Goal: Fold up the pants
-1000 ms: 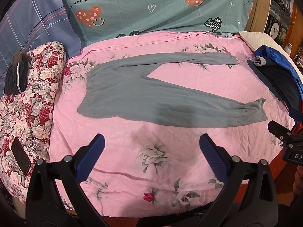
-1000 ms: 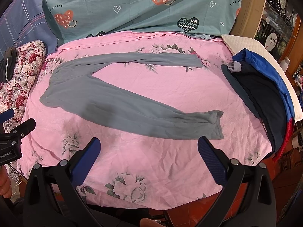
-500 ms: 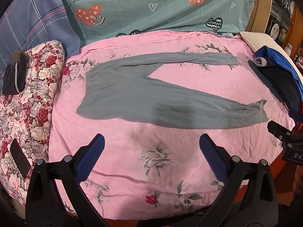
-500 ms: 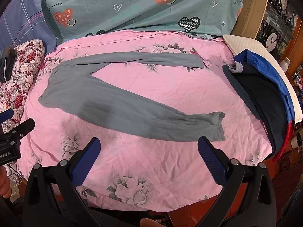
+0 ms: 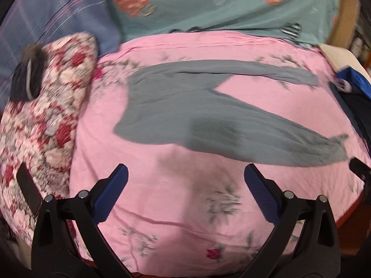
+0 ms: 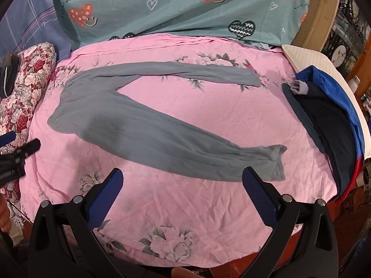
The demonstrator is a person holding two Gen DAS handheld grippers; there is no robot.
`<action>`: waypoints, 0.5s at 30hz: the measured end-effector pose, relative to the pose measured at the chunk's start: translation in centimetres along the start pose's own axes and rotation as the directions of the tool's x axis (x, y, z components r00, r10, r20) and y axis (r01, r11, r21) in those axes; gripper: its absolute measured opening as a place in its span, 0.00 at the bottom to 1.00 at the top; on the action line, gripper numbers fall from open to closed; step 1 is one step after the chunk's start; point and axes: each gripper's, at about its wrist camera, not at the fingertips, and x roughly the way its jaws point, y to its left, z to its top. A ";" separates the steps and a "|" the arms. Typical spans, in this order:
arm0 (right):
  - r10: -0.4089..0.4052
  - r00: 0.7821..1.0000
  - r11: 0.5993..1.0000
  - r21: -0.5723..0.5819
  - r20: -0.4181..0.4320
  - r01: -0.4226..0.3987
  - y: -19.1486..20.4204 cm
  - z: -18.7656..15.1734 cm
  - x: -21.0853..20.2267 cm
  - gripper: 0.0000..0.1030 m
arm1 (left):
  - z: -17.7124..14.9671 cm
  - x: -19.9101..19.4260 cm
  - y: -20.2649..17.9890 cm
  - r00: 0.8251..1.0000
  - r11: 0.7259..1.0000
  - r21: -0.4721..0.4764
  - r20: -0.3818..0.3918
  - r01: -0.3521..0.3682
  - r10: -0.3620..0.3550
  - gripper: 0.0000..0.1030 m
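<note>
Nearest the cameras, both claws hang above the front edge of the bed. The left gripper [image 5: 185, 173] has its blue-padded fingers spread wide with nothing between them, over bare pink floral bedspread [image 5: 185, 227]. The right gripper [image 6: 182, 178] is likewise spread wide and grips nothing.

Just beyond the fingertips lie the grey pants [image 6: 148, 134], flat on the bedspread and unfolded, legs splayed in a V. The waistband sits to the left, close to the red floral pillow [image 5: 41, 120]. The near leg runs diagonally to the right, its cuff [image 6: 276, 162] just beyond the right gripper's right fingertip, apart from it. The far leg stretches rightward higher up.

At the right edge rests a pile of dark and blue clothes [image 6: 329, 120]. Farthest back lies a teal heart-print pillow [image 6: 174, 7].
</note>
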 end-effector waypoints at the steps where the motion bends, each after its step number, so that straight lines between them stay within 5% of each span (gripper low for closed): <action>1: 0.008 1.000 1.000 -0.019 -0.004 -0.008 0.8 0.3 0.4 0.99 | 0.1 0.5 1.6 1.000 0.999 -0.035 -0.008 -0.014 0.014 0.98; 8: 0.162 0.987 0.946 -0.286 0.015 -0.151 10.5 3.3 3.7 0.99 | -1.5 2.7 13.3 0.986 0.958 -0.236 -0.067 -0.161 0.149 0.98; 13: 0.307 0.952 0.819 -0.509 -0.003 -0.266 19.9 5.0 8.2 0.76 | -3.9 4.0 19.2 0.981 0.920 -0.346 -0.116 -0.185 0.154 0.98; 15: 0.352 0.936 0.754 -0.585 -0.023 -0.298 23.7 5.3 10.2 0.74 | -4.8 4.7 20.7 0.978 0.909 -0.367 -0.140 -0.195 0.153 0.98</action>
